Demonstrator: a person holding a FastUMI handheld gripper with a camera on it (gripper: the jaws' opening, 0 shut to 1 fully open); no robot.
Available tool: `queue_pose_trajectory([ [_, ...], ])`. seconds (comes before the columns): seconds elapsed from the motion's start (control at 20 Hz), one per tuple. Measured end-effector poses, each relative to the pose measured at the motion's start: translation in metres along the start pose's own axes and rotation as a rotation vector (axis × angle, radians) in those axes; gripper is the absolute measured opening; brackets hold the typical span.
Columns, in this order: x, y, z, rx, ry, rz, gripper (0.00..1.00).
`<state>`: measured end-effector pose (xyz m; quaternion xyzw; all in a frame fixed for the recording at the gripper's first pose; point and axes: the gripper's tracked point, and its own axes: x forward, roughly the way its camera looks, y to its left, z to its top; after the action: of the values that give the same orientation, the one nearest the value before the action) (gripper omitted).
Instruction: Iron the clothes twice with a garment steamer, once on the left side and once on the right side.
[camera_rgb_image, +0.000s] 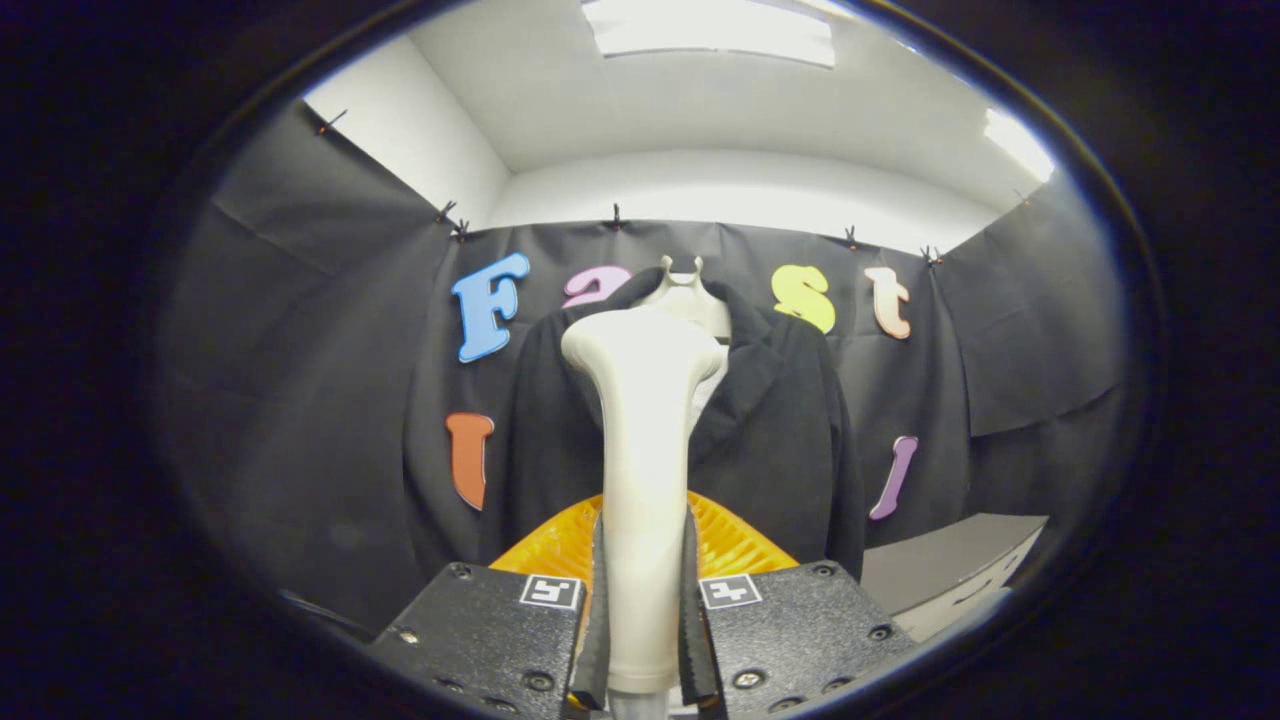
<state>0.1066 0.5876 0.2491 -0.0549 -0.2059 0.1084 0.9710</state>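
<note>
The gripper (645, 600) is pinching the garment steamer (642, 440): its two fingers press on either side of the steamer's pale handle, one pad flat against each side, so the handle stands upright between them. The handle rises straight up from the fingers and widens at the top into a broad, rounded head. That head sits in front of the chest and collar area of the coat (770, 430), covering the middle of it; whether the head touches the cloth cannot be told from this view.

The coat is dark, with wide lapels, and hangs on a pale hanger (690, 290) against the black cloth wall (320, 350) of the booth. Its two front panels fall on either side of the steamer handle, the left panel and the right panel both showing, with a strip of lighter lining visible just beside the head where the lapels part.

Behind the fingers, low down and just in front of the coat's hem, lies an orange ribbed piece (735, 540), partly hidden by the handle. Off to the right, beyond the coat's sleeve, the corner of a grey table (950, 565) shows beneath the wall cloth. Overhead, a bright ceiling light (710, 30) shines on the white ceiling.
</note>
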Motion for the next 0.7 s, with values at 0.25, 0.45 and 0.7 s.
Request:
queue_pose_trajectory([
  [0.25,0.042,0.018,0.031,-0.042,-0.079,0.041,0.30],
  [0.45,0.074,0.036,0.034,-0.093,-0.095,0.061,0.30],
  [0.7,0.104,0.040,0.014,-0.106,-0.043,0.032,0.30],
])
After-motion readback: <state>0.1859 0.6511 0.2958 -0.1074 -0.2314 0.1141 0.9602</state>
